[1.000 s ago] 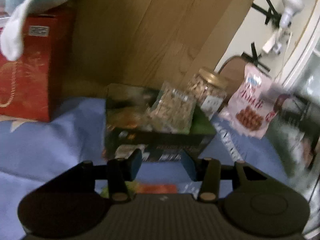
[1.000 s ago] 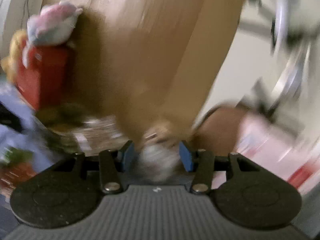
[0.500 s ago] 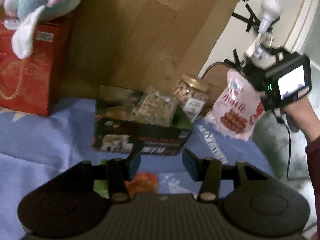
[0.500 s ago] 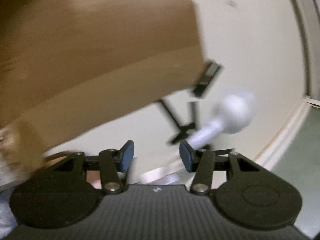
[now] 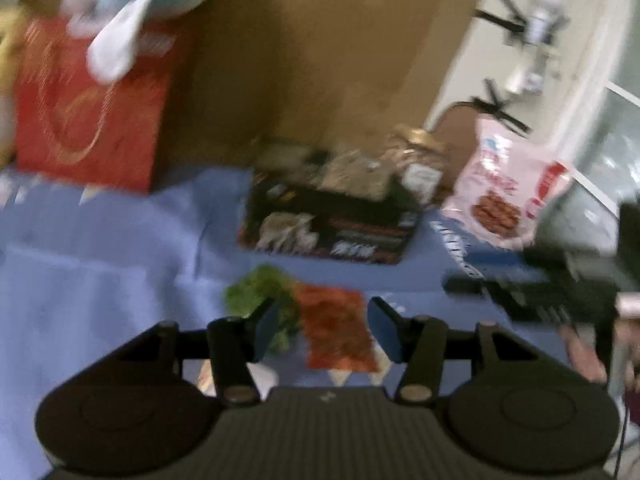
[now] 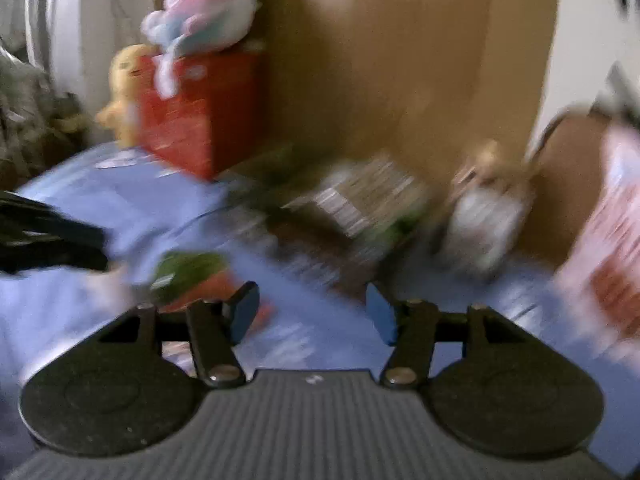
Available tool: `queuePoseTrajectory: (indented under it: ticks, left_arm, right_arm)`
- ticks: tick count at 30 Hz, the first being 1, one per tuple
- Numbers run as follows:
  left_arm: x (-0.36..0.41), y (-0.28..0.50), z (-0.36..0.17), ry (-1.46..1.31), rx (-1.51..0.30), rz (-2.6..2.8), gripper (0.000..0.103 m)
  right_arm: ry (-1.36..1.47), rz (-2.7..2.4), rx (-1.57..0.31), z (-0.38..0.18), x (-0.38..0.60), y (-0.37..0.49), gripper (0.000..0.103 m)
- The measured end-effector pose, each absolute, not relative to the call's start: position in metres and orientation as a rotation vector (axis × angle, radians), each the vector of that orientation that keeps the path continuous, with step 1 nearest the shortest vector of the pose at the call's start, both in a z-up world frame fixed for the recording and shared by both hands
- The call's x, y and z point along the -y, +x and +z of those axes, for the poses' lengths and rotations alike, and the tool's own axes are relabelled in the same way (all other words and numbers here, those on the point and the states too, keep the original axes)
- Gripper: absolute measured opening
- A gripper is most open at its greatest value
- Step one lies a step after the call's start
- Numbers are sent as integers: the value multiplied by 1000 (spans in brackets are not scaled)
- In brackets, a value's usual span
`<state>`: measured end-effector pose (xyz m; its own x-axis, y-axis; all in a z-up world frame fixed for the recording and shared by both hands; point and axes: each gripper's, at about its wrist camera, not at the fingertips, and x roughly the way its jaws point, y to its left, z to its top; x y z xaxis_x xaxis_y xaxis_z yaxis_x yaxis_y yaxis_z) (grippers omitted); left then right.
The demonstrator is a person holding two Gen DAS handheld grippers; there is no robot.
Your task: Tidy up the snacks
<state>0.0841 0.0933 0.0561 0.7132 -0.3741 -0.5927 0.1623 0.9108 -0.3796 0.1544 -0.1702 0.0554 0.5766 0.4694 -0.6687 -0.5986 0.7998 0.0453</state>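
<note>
A dark open snack box [image 5: 328, 228] lies on the blue cloth [image 5: 100, 264] with a clear bag of snacks [image 5: 356, 172] in it. A gold-lidded jar [image 5: 420, 160] stands behind its right corner. A pink snack bag [image 5: 508, 192] leans at the right. An orange and green packet [image 5: 332, 324] lies flat just ahead of my open, empty left gripper [image 5: 322, 330]. My right gripper [image 6: 312, 310] is open and empty above the cloth, with the packet [image 6: 192, 276] to its left, the box [image 6: 332, 220] ahead and the jar [image 6: 484, 224] to the right. Both views are blurred.
A red carton [image 5: 92, 116] with a plush toy [image 5: 132, 4] on top stands at the back left against a wooden panel [image 5: 320, 48]. A yellow plush [image 6: 124, 92] sits beside the carton. The right gripper's dark body [image 5: 532, 292] shows at the right of the left wrist view.
My left gripper has pulled back, so the orange and green packet shows in full. My right gripper has swung down from the wall to face the box and jar.
</note>
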Motion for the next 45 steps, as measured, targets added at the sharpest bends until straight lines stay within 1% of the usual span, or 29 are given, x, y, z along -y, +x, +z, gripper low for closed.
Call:
queuePoseTrajectory:
  ticks: [3, 9, 11, 14, 19, 20, 21, 22, 23, 27, 31, 37, 41, 42, 45]
  left_arm:
    - [-123, 92, 46, -460, -759, -271, 49]
    - [-159, 80, 38, -538, -743, -218, 49]
    - [-162, 77, 33, -551, -750, -223, 49]
    - [-163, 71, 24, -569, -758, -242, 50]
    - [-151, 65, 13, -496, -771, -232, 51]
    - [-148, 64, 10, -482, -776, -230, 48]
    - [-146, 65, 6, -476, -790, -226, 41]
    - [-146, 66, 2, -483, -805, -226, 38]
    - [-147, 66, 0, -498, -795, -217, 39]
    - [-143, 73, 12, -498, -780, -254, 36]
    - [-127, 94, 38, -440, -723, -304, 37]
    - [-101, 162, 80, -418, -631, -377, 40]
    - [-89, 207, 90, -412, -616, -375, 40]
    - [-85, 216, 91, -403, -612, -367, 38]
    - [-78, 237, 83, -385, -630, -341, 38]
  right_arm:
    - [-113, 692, -814, 40, 155, 147, 56]
    - [-50, 758, -873, 13, 123, 134, 57]
    - [-61, 814, -851, 14, 114, 125, 57]
    - [-215, 885, -761, 12, 80, 105, 57]
    - [-349, 948, -706, -4, 37, 92, 55]
    - [-370, 945, -698, -9, 32, 93, 53]
    - [-388, 940, -696, -15, 28, 95, 48]
    - [-386, 950, -706, -20, 26, 98, 38]
    - [-362, 948, -707, -21, 27, 100, 37]
    - [-330, 914, -688, -8, 39, 100, 35]
    - [-324, 849, -595, 11, 54, 107, 35]
    - [-283, 704, -497, 50, 80, 160, 35]
    - [-252, 644, -515, 62, 87, 202, 34]
    - [-247, 635, -522, 62, 87, 212, 34]
    - [-256, 641, -543, 58, 84, 232, 32]
